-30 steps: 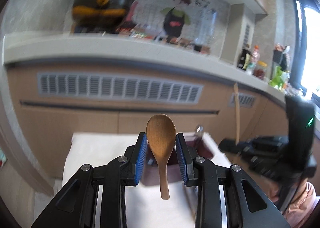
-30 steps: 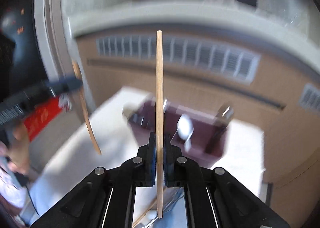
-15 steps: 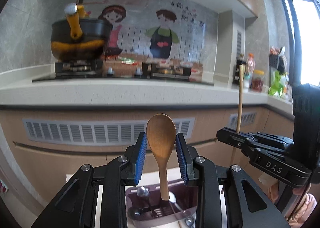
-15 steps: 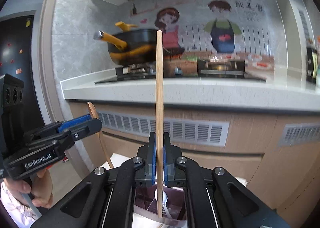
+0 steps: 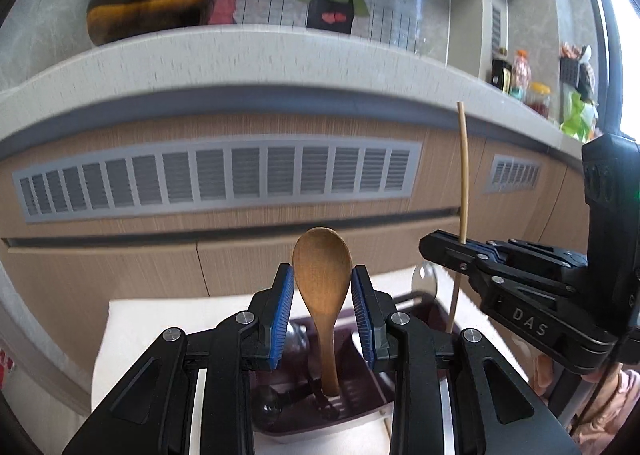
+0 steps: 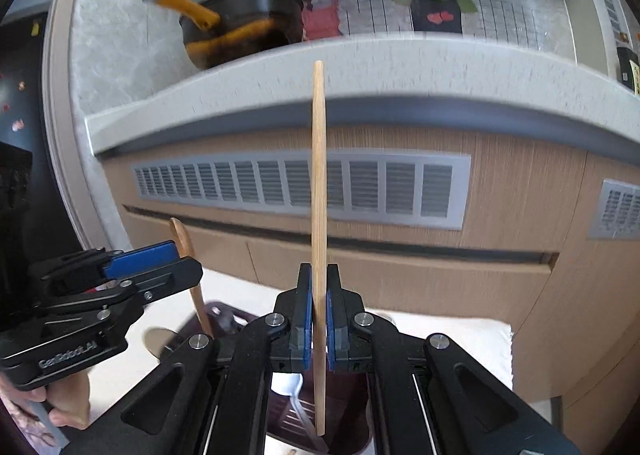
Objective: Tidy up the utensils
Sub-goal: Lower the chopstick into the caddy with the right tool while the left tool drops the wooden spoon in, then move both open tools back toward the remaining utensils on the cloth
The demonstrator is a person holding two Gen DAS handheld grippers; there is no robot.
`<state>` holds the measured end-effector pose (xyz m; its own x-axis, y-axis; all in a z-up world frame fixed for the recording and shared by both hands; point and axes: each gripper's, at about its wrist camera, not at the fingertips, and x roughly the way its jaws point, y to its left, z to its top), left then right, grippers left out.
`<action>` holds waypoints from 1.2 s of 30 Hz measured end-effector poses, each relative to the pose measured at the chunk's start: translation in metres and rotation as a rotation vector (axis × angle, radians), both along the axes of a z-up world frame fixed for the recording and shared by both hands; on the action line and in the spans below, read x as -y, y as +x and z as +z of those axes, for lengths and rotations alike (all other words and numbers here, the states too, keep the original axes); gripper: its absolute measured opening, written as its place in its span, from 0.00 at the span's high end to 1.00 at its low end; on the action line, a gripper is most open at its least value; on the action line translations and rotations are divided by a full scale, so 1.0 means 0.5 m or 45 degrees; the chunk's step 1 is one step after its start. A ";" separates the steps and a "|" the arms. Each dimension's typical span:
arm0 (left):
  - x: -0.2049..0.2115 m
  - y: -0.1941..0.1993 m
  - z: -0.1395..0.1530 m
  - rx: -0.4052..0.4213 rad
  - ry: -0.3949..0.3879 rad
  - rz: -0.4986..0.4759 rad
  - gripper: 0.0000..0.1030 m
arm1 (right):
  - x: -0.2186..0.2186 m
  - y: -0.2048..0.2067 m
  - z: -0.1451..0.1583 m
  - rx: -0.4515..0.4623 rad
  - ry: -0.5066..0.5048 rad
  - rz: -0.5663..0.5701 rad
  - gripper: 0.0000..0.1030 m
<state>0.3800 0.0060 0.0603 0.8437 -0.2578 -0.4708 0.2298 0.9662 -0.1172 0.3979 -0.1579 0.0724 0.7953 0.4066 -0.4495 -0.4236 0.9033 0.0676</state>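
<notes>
Lowered toward the caddy, spoon and chopstick sit pinched between each gripper's fingers.

A brown wooden spoon stands upright, bowl up, between the left tool's blue pads, its handle tip down in a dark purple utensil holder. A pale wooden chopstick stands vertical, pinched in the right tool above that holder's slotted floor.

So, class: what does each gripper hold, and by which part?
Left gripper: wooden spoon, by its bowl. Right gripper: chopstick, gripped low on its shaft.
</notes>
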 end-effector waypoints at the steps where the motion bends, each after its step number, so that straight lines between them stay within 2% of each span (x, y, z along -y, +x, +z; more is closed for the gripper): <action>1: 0.000 0.003 -0.009 -0.016 -0.002 0.001 0.70 | -0.001 0.004 -0.010 -0.019 -0.001 0.000 0.95; 8: 0.005 0.002 -0.054 -0.108 -0.005 -0.015 0.69 | -0.003 0.004 -0.083 -0.170 -0.042 0.015 0.93; 10: 0.004 -0.008 -0.054 -0.115 -0.017 -0.010 0.69 | 0.001 0.002 -0.095 -0.227 -0.035 0.027 0.85; 12: -0.002 -0.021 -0.046 -0.120 -0.033 0.000 0.67 | 0.010 -0.007 -0.098 -0.256 -0.024 0.023 0.64; 16: -0.019 -0.073 -0.028 -0.108 -0.065 0.034 0.48 | 0.026 -0.046 -0.084 -0.248 -0.035 0.009 0.55; 18: -0.022 -0.104 -0.028 -0.109 -0.051 0.048 0.47 | 0.038 -0.074 -0.079 -0.242 -0.026 -0.008 0.35; 20: -0.024 -0.136 -0.037 -0.128 -0.038 0.056 0.47 | 0.051 -0.105 -0.079 -0.239 -0.025 -0.032 0.26; 23: -0.029 -0.183 -0.063 -0.190 -0.034 0.059 0.40 | 0.066 -0.156 -0.095 -0.247 -0.059 -0.076 0.20; 26: -0.029 -0.226 -0.107 -0.261 0.003 0.063 0.37 | 0.072 -0.192 -0.129 -0.295 -0.100 -0.109 0.07; 31: -0.027 -0.281 -0.196 -0.420 0.042 0.088 0.37 | 0.065 -0.238 -0.202 -0.358 -0.212 -0.208 0.05; 33: -0.030 -0.296 -0.219 -0.461 0.044 0.110 0.37 | 0.053 -0.257 -0.227 -0.375 -0.274 -0.267 0.00; 36: -0.038 -0.315 -0.243 -0.511 0.032 0.124 0.37 | 0.044 -0.285 -0.247 -0.398 -0.289 -0.239 0.00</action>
